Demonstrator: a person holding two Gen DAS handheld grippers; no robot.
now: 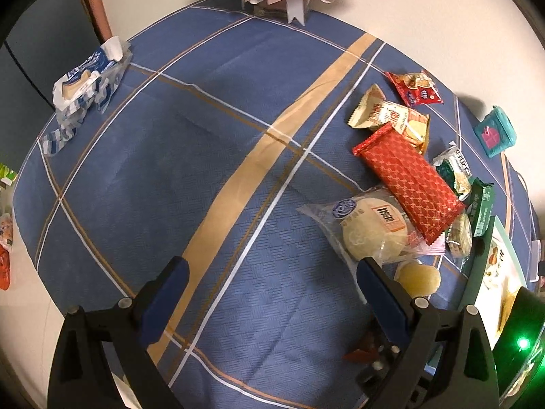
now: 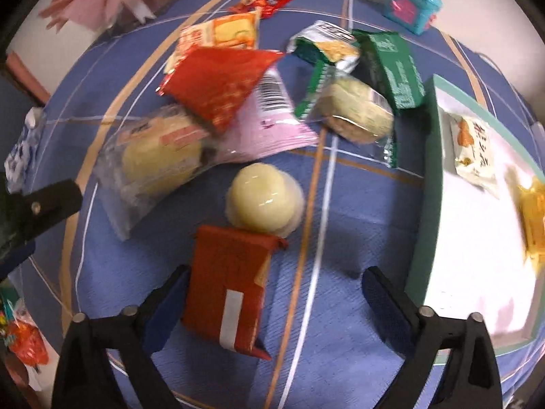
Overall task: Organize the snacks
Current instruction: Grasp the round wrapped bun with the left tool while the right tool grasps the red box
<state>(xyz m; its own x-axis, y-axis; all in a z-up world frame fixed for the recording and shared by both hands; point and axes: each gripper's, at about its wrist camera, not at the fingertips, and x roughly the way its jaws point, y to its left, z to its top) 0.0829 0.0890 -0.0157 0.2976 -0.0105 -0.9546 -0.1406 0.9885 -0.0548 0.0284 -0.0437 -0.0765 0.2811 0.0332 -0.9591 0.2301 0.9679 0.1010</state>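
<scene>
Right gripper (image 2: 272, 293) low over blue cloth (image 2: 347, 358), fingers wide apart, holding nothing, small red packet (image 2: 228, 293) lying between them against the left finger. Left gripper (image 1: 272, 283) wide apart too, empty, over bare cloth. Might push the packet away, or bump the round pale bun (image 2: 264, 201) touching it, far from the box (image 2: 422, 238) at the right edge.
</scene>
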